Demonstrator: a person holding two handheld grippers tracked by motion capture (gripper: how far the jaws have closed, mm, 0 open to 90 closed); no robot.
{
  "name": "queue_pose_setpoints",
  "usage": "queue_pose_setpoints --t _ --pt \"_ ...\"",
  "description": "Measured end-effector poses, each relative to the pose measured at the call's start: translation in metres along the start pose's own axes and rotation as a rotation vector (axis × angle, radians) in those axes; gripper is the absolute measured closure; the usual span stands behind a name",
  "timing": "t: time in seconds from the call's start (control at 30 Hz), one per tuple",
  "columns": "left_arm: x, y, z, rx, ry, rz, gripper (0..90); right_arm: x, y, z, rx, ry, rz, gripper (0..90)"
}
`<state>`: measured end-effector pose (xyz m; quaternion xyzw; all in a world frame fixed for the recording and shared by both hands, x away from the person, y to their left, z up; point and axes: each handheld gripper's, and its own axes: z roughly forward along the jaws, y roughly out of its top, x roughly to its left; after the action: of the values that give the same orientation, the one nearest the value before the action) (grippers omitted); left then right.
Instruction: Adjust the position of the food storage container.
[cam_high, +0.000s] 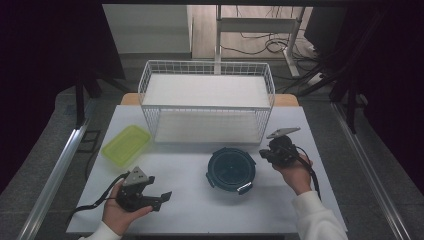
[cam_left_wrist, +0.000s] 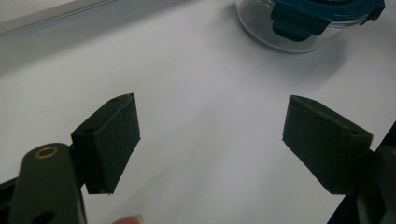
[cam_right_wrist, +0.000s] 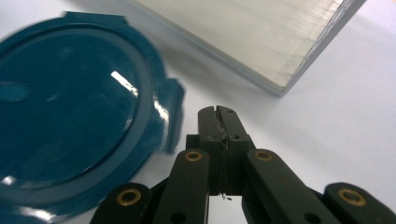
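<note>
Jaws spread wide on left gripper, nothing between them; jaws pressed together on right gripper, nothing held. White desk carrying everything. White wire basket at far edge, centred, standing on its side with its opening facing front. Round glass container with dark teal clip lid right of centre, toward near edge, just beside right gripper, apart from it. Yellow-green rectangular tray near left edge. Left gripper low at near-left corner, held in left hand; right hand by right edge.
</note>
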<state>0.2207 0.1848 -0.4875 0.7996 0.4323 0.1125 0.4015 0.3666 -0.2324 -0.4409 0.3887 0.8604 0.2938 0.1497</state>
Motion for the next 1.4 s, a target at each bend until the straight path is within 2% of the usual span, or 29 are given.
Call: queue_pose_setpoints --t 0.23,0.4,0.53,0.63,0.77,0.9,1.13,1.4 --pt "-0.001 0.0 0.0 -0.003 -0.01 -0.011 19.0 -0.001 0.009 0.032 0.089 0.003 -0.041 89.1" --pt "0.0 0.0 0.0 -0.001 -0.011 -0.01 19.3 0.0 0.008 0.041 0.135 0.01 -0.065 89.1" --pt "0.0 0.0 0.0 0.001 -0.013 -0.011 19.3 0.006 0.008 0.041 0.144 0.036 -0.092 89.3" --pt "0.0 0.001 0.0 -0.001 -0.015 -0.014 19.3 0.01 0.008 0.041 0.167 0.011 -0.126 89.3" --pt "0.0 0.001 0.0 -0.002 -0.017 -0.015 19.3 0.01 0.007 0.038 0.184 0.019 -0.127 89.4" --pt "0.0 0.001 0.002 0.002 -0.019 -0.015 19.3 0.012 0.007 0.032 0.178 0.035 -0.122 89.4" --pt "0.001 0.002 0.002 -0.002 -0.022 -0.021 19.3 0.02 0.005 0.029 0.197 0.025 -0.129 89.5" --pt "0.002 0.003 0.002 -0.001 -0.023 -0.022 19.3 0.028 0.001 0.027 0.191 0.058 -0.139 89.5"
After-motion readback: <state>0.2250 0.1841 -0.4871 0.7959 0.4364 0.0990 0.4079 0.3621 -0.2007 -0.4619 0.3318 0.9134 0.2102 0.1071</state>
